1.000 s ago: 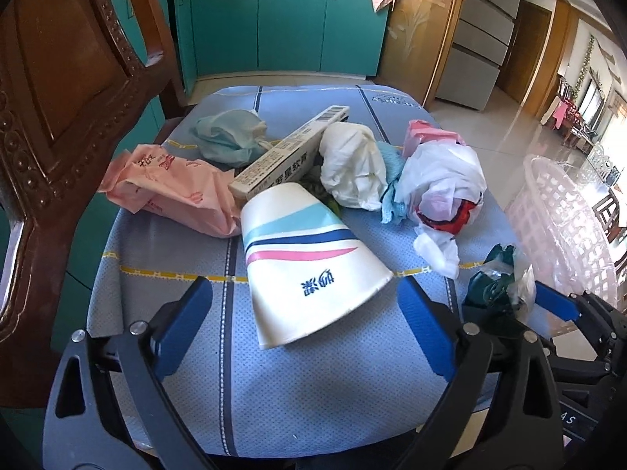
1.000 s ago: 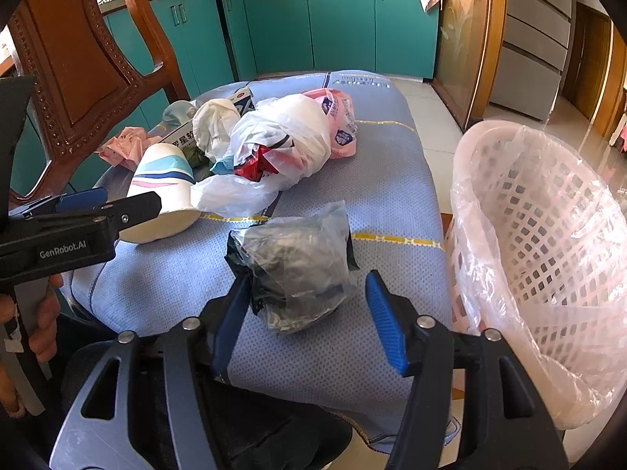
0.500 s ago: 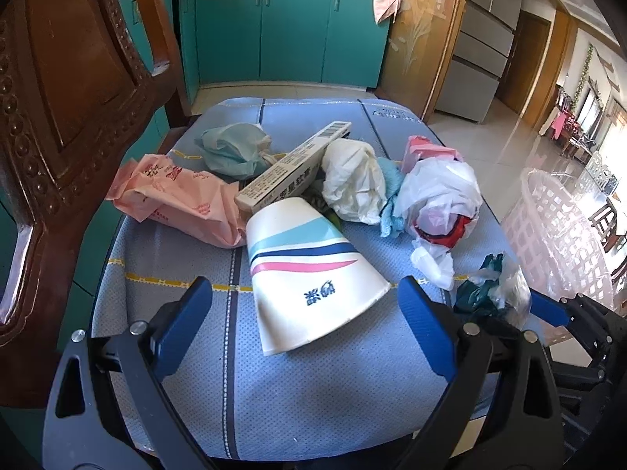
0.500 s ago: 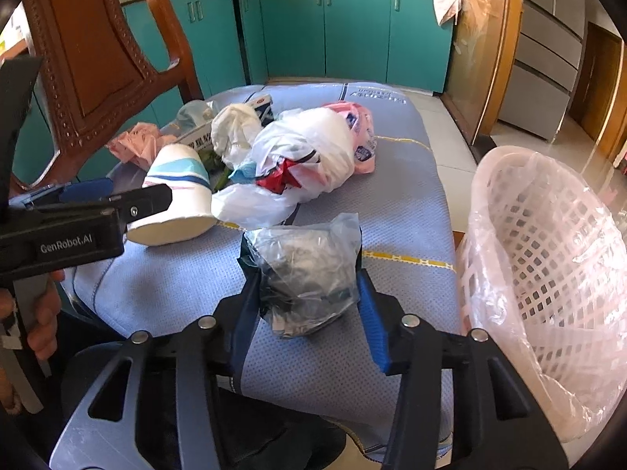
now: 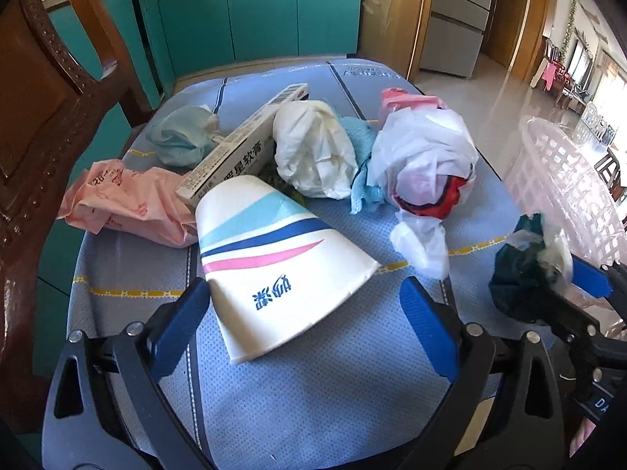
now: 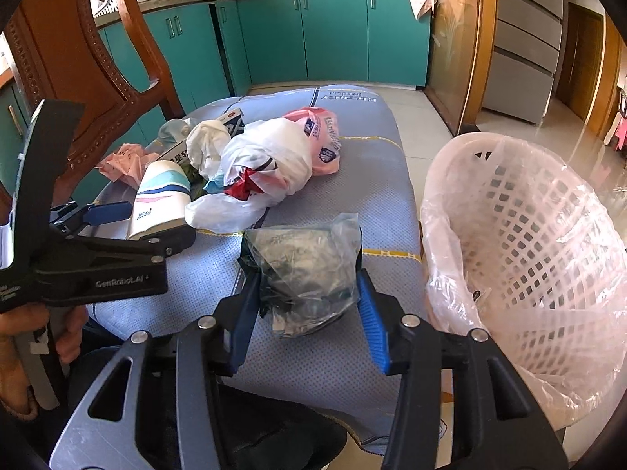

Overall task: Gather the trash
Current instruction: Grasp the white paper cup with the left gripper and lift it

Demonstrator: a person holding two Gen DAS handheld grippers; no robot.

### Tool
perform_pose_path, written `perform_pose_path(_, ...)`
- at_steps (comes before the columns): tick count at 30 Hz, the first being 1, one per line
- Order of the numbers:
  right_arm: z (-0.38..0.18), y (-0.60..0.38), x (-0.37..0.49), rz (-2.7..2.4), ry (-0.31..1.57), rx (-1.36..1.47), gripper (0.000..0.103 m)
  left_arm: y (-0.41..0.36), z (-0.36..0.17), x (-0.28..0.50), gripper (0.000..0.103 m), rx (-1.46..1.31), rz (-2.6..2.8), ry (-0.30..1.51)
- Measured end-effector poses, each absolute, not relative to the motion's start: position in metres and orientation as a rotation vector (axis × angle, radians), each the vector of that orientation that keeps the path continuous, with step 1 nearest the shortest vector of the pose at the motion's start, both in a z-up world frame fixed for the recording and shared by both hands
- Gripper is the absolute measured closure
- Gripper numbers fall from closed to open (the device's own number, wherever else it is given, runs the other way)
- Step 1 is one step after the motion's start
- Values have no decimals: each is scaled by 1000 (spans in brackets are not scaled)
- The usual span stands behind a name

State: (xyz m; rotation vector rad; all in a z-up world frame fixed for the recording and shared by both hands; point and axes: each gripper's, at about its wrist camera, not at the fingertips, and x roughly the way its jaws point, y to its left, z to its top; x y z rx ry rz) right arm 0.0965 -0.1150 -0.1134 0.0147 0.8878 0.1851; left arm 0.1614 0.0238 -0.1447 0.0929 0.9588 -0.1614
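Note:
My right gripper (image 6: 309, 305) is shut on a crumpled clear bag of dark trash (image 6: 303, 268), held just above the blue cloth; it also shows in the left wrist view (image 5: 527, 270). The pink lined basket (image 6: 521, 243) stands right of it. My left gripper (image 5: 305, 317) is open around a white paper cup (image 5: 274, 262) that lies on its side, its left finger touching the cup. Behind lie a white bag with red inside (image 5: 427, 164), a white wad (image 5: 313, 149), a long box (image 5: 243, 145) and a pink wrapper (image 5: 125, 199).
A carved wooden chair (image 5: 43, 90) stands at the left. A pale green wad (image 5: 182, 139) and a pink packet (image 6: 327, 137) lie at the back of the pile. Teal cabinets (image 6: 321, 35) line the far wall. The cloth-covered table (image 5: 313, 391) ends just before me.
My right gripper has closed on the bag of dark trash and lifted it a little. My left gripper has moved closer around the paper cup.

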Motion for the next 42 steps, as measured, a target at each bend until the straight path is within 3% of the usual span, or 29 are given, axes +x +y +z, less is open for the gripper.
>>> perform_pose_path(4,-112,-117,95,186,884,20,54,28,-147,163,26,97,-147,963)
perform_pose_path(9,-112,-118,94,188,887,27,54,36,-148,157,35,94,-146,950)
perform_pose_path(13,-109,-117,93,194,879,36,54,51,-145,149,33,2,-183,965)
perform_pose_path(16,-107,-117,91,205,872,44,54,61,-139,149,18,-58,-194,943)
perform_pose_path(28,-118,-114,98,246,886,37,54,34,-135,196,8,-75,-134,986)
perform_pose_path(31,-124,-111,101,248,900,24,54,22,-144,211,8,-22,-59,1035)
perform_pose_path(36,-125,-110,107,236,900,10,54,14,-150,209,22,50,-41,1024)
perform_pose_path(42,-127,-103,111,211,908,-10,54,31,-145,197,28,3,-49,1005)
